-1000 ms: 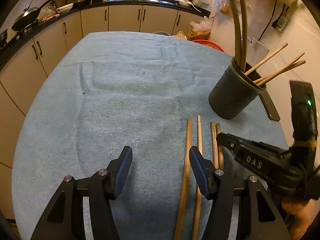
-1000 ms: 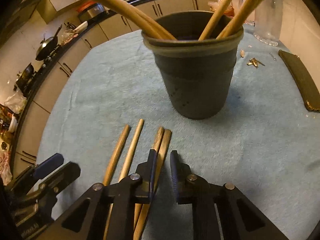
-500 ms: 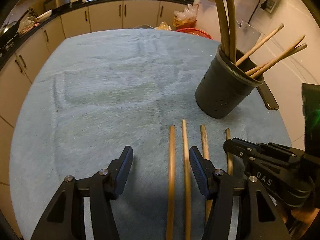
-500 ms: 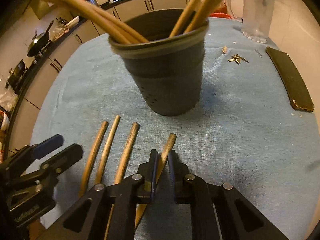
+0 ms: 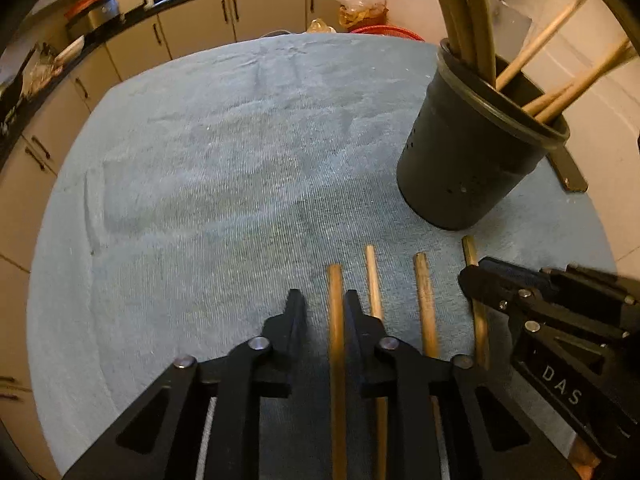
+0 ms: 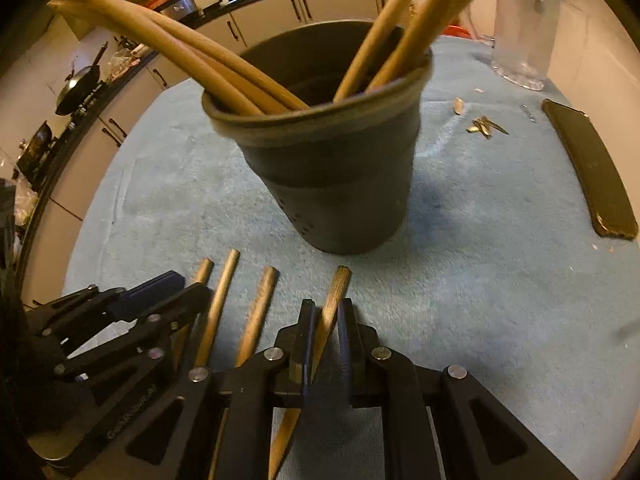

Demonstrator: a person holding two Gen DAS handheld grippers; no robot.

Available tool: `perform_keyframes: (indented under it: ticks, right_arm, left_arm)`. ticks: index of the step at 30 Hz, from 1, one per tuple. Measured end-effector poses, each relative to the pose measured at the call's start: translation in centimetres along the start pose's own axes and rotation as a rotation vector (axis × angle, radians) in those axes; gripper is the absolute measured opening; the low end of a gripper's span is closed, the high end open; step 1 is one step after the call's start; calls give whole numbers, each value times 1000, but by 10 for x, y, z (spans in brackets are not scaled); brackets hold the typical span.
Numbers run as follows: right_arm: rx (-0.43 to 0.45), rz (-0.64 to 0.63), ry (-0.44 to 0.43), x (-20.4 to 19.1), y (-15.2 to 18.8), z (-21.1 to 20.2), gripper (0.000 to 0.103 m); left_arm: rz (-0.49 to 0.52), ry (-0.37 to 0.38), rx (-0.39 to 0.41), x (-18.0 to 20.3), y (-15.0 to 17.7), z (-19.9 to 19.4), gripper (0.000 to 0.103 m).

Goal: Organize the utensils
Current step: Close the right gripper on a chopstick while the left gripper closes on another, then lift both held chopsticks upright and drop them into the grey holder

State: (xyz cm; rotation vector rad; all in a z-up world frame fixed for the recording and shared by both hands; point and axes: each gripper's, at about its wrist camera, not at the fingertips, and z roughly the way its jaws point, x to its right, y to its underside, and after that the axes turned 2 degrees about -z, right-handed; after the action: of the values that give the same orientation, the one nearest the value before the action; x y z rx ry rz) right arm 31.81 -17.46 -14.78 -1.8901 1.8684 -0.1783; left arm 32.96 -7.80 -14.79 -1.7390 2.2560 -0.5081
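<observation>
1. Left claw (image 5: 324, 304): jaws have just been closing and now stand narrow around the leftmost chopstick (image 5: 336, 328). The stick runs up through the gap, hard against the right finger (image 5: 354, 308); whether the left finger touches it I cannot tell.
2. Right claw (image 6: 325, 314): nearly closed, pinching the rightmost chopstick (image 6: 334, 296) between both pads. The stick's blunt end pokes out just ahead of the fingertips.
3. Two loose chopsticks (image 5: 424, 292) lie side by side on the blue towel (image 5: 224, 168) covering the desk, between the two claws, all four roughly parallel.
4. Dark utensil holder (image 6: 332, 184) stands upright just ahead of the right claw, ahead and to the right of the left claw. It already holds several chopsticks and some long curved handles.
5. Right of the right claw: a dark phone (image 6: 588, 168) flat on the towel; a clear jug (image 6: 524, 32) farther ahead.
</observation>
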Motion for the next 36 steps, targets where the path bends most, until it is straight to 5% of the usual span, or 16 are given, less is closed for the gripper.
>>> perform_keyframes:
  ticks: [4, 7, 12, 17, 22, 36]
  right_arm:
    - [9, -4, -38, 4, 0, 0, 10]
    - [101, 28, -152, 13, 12, -28, 8]
    - [342, 15, -167, 18, 41, -113, 8]
    - [482, -2, -163, 5, 73, -170, 8]
    - [579, -20, -121, -3, 112, -210, 8]
    - [719, -15, -104, -3, 155, -287, 8]
  left_arm:
    - [-64, 32, 2, -13, 6, -8, 7]
    - [-136, 80, 145, -28, 16, -53, 7]
    - [-210, 108, 342, -47, 38, -140, 7]
    - [-248, 82, 488, -50, 82, -204, 7]
    - [-244, -3, 550, -43, 111, -218, 7]
    - [-250, 67, 650, -28, 150, -292, 7]
